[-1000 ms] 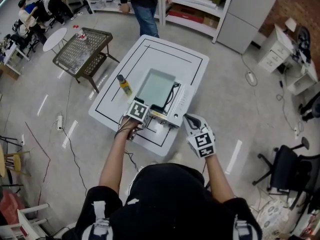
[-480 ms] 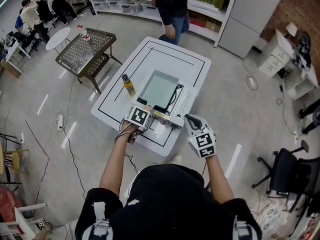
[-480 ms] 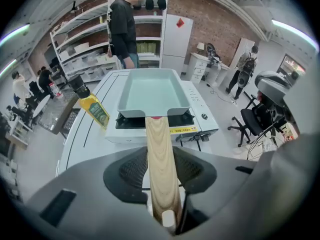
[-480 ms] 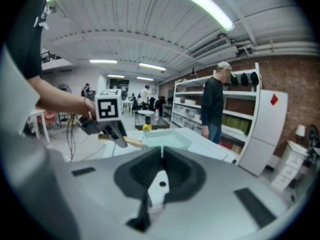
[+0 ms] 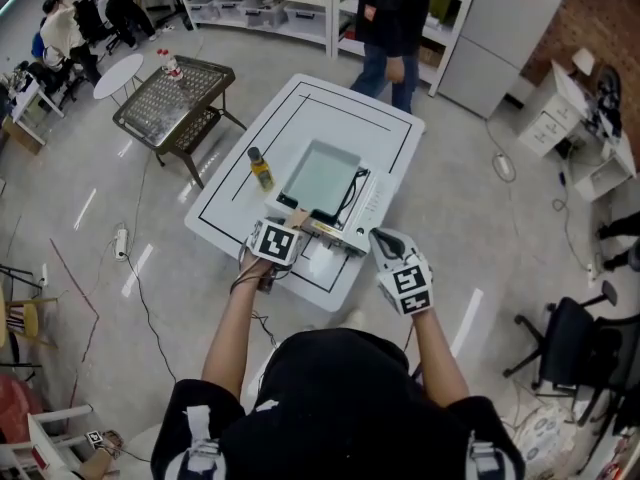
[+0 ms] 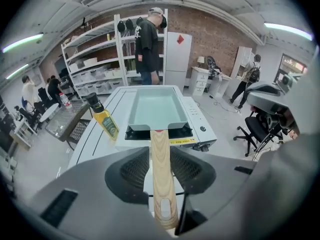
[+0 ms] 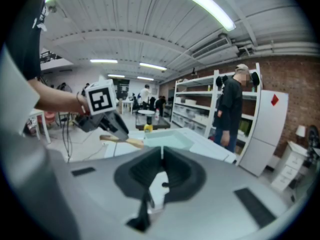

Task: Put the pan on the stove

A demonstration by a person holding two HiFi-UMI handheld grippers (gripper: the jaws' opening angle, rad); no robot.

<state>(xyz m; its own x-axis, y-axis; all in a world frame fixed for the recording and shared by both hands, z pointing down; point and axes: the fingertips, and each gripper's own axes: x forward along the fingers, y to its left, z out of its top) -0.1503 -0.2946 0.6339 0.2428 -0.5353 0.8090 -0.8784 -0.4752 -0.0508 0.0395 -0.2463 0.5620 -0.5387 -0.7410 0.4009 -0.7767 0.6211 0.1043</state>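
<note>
Now that the pan sits flat on the white stove in the middle of the counter, the left tongs are letting go. Their jaws have just been opening wide, then easing in a touch, and they stand spread with the wooden handle lying between them, seemingly no longer pinched. Against a second ago the head view shows these tongs drawn back toward the lower edge of the frame, so a stretch of bare handle now shows between them and the pan, which has not shifted on the stove. The right tongs hover by the stove's lower right corner, jaws pressed together on nothing. By my reading the placing is done; what remains is lifting the left tongs clear without snagging the handle and dragging the pan askew.
</note>
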